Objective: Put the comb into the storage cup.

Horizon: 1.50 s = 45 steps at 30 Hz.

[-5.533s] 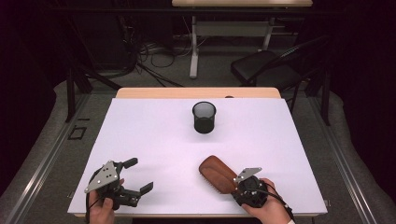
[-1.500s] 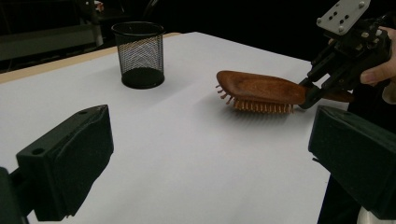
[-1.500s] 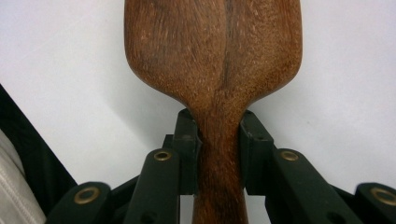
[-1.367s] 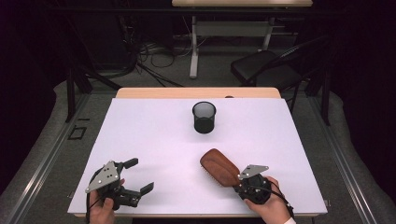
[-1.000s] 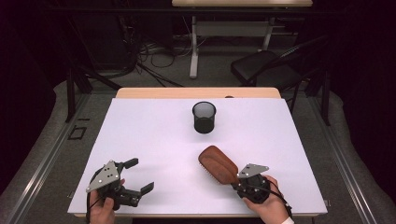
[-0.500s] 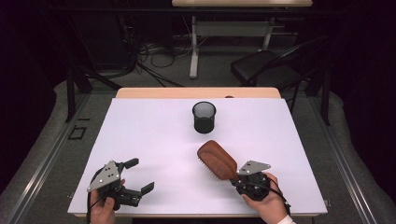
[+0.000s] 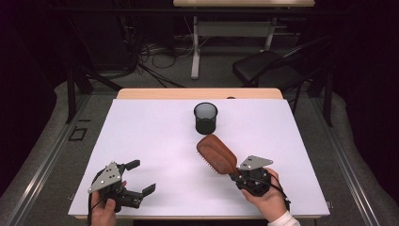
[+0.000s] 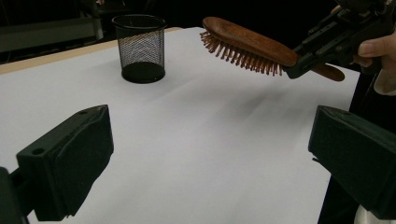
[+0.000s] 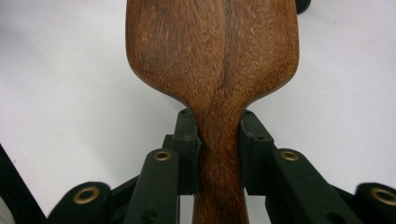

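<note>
The wooden hairbrush (image 7: 217,154) is held clear of the table by its handle in the clamped right gripper (image 7: 236,172), its long axis pointed at the mesh cup (image 7: 205,117) just beyond, while the left gripper (image 7: 140,178) is kept apart and idle.

In your right gripper view, the wooden hairbrush (image 9: 212,60) runs off the top edge, so its far end is cut off, and its handle leaves the bottom edge between the jaws. Its bristles face away, hidden beneath the wood. A sliver of the mesh cup (image 9: 304,4) peeks past the brush's head. In your left gripper view, both jaws are cropped below.
</note>
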Tool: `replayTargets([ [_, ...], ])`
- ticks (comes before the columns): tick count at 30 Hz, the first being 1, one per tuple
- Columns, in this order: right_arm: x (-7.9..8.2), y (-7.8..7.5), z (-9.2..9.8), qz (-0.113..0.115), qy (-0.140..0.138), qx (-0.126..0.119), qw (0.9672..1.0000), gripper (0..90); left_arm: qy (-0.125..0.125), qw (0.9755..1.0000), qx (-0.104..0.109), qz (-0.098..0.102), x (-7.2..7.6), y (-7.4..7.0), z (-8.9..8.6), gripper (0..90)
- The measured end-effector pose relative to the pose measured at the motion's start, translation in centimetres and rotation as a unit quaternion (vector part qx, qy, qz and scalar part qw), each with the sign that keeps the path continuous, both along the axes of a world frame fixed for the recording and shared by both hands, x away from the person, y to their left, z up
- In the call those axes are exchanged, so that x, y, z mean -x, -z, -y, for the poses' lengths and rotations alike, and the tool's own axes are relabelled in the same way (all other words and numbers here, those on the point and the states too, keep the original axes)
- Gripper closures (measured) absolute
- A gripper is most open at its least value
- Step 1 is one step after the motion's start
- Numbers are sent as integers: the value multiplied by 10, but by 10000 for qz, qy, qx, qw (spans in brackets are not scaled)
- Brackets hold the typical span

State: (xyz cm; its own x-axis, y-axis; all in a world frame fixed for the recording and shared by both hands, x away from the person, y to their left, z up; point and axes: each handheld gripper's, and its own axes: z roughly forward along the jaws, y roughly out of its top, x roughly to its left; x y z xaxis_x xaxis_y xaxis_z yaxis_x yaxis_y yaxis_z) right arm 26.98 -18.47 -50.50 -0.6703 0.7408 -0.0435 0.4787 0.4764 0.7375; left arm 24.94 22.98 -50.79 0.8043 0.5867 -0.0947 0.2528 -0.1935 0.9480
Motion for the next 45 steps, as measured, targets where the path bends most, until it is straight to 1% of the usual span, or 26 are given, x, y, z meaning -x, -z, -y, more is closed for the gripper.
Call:
replayTargets([
  [6, -5, -6, -5, 84, -9, -103, 9999, 722, 10, 10000, -36, 7, 0, 0, 0, 2],
  [14, -11, -11, -12, 233, -6, -249, 9994, 723, 17, 10000, -29, 31, 0, 0, 0, 1],
  [20, -14, -16, -17, 341, -1, -343, 9988, 723, -30, 10000, -40, 36, 0, 0, 1, 2],
  [25, -19, -20, -21, 428, 19, -407, 9983, 723, 13, 10000, -30, 31, -1, 1, 1, 2],
  [26, -20, -20, -21, 436, 17, -428, 9981, 723, -37, 10000, -39, 34, 0, 1, 1, 1],
  [34, -26, -26, -28, 596, 52, -534, 9968, 723, -11, 10000, 0, 23, -1, 1, 0, 1],
  [41, -33, -32, -30, 736, 108, -629, 9952, 722, -17, 10000, 33, 14, -1, 1, 0, 2],
  [45, -37, -35, -30, 817, 178, -769, 9935, 722, 6, 10000, 28, 18, -1, 1, 0, 1],
])
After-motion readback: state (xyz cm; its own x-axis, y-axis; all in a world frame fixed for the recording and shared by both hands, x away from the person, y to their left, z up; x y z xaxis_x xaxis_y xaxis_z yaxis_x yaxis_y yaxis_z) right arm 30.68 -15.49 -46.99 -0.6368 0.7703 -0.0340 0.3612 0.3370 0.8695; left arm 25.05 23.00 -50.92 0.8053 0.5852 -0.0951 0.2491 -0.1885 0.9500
